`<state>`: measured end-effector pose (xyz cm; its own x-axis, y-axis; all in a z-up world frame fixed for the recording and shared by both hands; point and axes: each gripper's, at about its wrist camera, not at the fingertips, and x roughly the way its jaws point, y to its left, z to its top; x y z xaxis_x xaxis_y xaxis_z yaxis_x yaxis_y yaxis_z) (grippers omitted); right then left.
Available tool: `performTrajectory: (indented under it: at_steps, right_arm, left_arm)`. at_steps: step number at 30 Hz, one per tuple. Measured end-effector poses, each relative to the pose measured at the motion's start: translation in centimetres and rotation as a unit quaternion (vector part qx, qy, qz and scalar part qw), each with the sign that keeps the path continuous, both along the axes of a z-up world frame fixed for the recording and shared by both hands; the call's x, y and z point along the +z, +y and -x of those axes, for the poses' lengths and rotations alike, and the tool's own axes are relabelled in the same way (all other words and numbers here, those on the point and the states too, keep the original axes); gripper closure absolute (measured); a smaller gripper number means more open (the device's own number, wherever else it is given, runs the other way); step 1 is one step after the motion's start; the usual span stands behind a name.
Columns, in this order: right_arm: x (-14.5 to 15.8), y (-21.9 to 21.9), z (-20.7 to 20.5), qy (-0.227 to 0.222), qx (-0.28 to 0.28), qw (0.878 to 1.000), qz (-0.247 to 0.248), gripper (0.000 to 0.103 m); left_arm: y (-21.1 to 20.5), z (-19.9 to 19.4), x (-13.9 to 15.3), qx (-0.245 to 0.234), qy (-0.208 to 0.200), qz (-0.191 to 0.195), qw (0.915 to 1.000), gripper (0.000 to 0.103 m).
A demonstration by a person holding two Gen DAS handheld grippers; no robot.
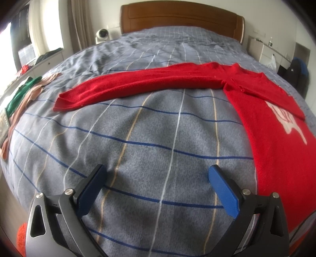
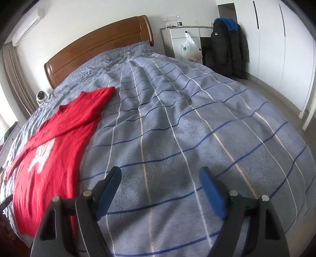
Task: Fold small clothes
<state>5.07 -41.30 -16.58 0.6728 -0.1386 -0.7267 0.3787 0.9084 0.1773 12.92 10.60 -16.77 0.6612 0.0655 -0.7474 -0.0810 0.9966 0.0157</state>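
Observation:
A red knit sweater (image 1: 276, 138) with a white motif lies flat on the bed. One long sleeve (image 1: 138, 85) stretches out to the left across the cover. In the right wrist view the sweater (image 2: 59, 142) lies at the left, its other sleeve folded over the body. My left gripper (image 1: 158, 174) is open and empty, low over the bedcover, left of the sweater's body and below the sleeve. My right gripper (image 2: 160, 176) is open and empty over bare cover, right of the sweater.
The bed has a grey checked cover (image 1: 138, 148) and a wooden headboard (image 1: 177, 17). A pile of green and beige clothes (image 1: 21, 94) lies at the bed's left edge. A white nightstand (image 2: 183, 37), a plastic bag (image 2: 190, 48) and a black jacket (image 2: 227, 47) stand at the right.

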Motion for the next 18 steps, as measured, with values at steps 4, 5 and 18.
performTrajectory:
  at_steps: [4,5,18]
  right_arm:
    - [-0.02,0.03,-0.01,-0.001,0.002,1.000,0.002,0.023]
    - [0.00,0.03,0.01,-0.001,0.002,1.000,0.003,0.023]
    - [0.08,0.12,0.00,-0.004,0.005,1.000,0.006,0.023]
  left_arm:
    - [-0.02,0.01,0.01,0.000,0.000,0.000,1.0000,0.000]
    - [-0.01,-0.01,0.01,0.000,0.000,0.000,1.0000,0.000]
    - [-0.04,-0.01,0.03,0.000,0.000,0.000,1.0000,0.000]
